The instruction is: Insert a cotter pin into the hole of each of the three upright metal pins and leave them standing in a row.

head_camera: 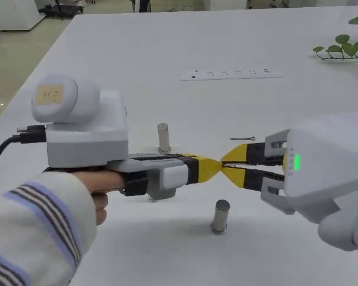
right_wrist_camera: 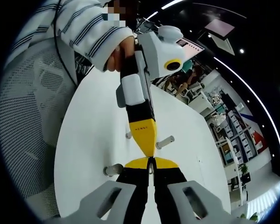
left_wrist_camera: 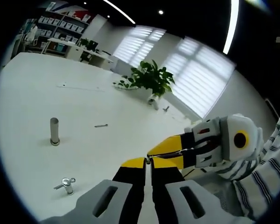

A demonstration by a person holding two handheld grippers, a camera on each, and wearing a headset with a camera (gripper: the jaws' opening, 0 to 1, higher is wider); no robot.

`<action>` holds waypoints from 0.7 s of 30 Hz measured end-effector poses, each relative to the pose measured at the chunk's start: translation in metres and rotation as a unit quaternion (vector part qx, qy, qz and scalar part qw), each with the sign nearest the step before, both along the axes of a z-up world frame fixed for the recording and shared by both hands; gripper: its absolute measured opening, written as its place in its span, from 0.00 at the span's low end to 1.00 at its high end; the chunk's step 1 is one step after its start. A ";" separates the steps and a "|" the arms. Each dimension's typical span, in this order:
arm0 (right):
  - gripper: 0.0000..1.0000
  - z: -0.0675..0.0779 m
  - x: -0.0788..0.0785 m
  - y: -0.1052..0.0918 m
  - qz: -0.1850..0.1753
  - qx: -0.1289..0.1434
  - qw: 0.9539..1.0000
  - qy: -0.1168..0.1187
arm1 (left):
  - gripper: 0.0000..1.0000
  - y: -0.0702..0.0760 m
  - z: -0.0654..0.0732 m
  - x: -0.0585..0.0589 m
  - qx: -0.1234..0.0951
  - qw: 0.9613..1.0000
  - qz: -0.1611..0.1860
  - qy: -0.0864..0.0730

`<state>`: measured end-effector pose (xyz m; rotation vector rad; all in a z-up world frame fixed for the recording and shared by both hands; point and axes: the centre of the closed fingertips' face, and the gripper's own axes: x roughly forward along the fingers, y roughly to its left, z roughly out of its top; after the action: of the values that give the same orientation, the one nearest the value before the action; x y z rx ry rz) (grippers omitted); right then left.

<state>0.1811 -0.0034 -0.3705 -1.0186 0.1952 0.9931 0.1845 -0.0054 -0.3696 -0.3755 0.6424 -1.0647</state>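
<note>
My two grippers meet tip to tip above the white table. The left gripper comes in from the left and the right gripper from the right. A thin cotter pin lies along the line between them. It runs between the right gripper's jaws, and its end sits at the left gripper's shut tips. One upright metal pin stands behind the grippers and another in front. A third pin carries a cotter pin through it. A loose cotter pin lies on the table.
A white power strip lies further back. Plant leaves reach in at the far right edge, and a potted plant stands at the table's end. The person's striped sleeve is at the lower left.
</note>
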 end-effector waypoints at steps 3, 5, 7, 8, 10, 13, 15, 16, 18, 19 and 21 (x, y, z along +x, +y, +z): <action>0.00 0.000 -0.001 0.001 0.002 0.001 1.000 0.002 | 0.00 0.001 0.000 0.000 -0.002 1.000 0.001 -0.002; 0.00 -0.001 -0.002 0.001 0.004 -0.001 1.000 0.005 | 0.00 0.001 0.000 0.000 0.001 1.000 0.001 -0.011; 0.00 -0.002 -0.002 0.001 0.007 -0.005 1.000 0.004 | 0.00 0.000 0.000 -0.002 0.009 1.000 -0.005 -0.029; 0.00 -0.002 -0.002 0.002 0.008 -0.006 1.000 0.006 | 0.00 0.000 -0.001 -0.002 0.015 0.999 -0.005 -0.032; 0.00 -0.003 -0.003 0.002 0.008 -0.004 1.000 0.007 | 0.00 0.000 0.000 -0.002 0.018 0.999 -0.007 -0.038; 0.00 -0.002 -0.003 0.002 0.007 0.005 1.000 0.010 | 0.00 0.001 0.000 -0.002 0.021 0.999 -0.008 -0.037; 0.00 -0.003 -0.004 0.003 0.005 0.014 1.000 0.023 | 0.00 0.001 -0.001 -0.003 0.027 0.999 -0.011 -0.040; 0.00 -0.003 -0.003 0.003 0.004 0.016 1.000 0.022 | 0.00 0.001 -0.002 -0.003 0.029 0.999 -0.011 -0.043; 0.07 -0.003 -0.002 0.001 -0.002 0.020 0.999 0.029 | 0.00 0.004 -0.003 -0.001 0.049 0.997 -0.011 -0.064; 0.10 -0.004 -0.001 -0.001 -0.007 0.024 0.999 0.035 | 0.00 0.007 -0.004 0.000 0.067 0.994 -0.016 -0.090; 0.13 -0.006 0.003 -0.007 -0.032 0.034 0.998 0.045 | 0.00 0.009 -0.003 0.000 0.082 0.990 -0.023 -0.112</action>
<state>0.1844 -0.0106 -0.3761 -0.9012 0.2655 0.9823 0.1840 0.0032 -0.3727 -0.0966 0.5336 -1.0717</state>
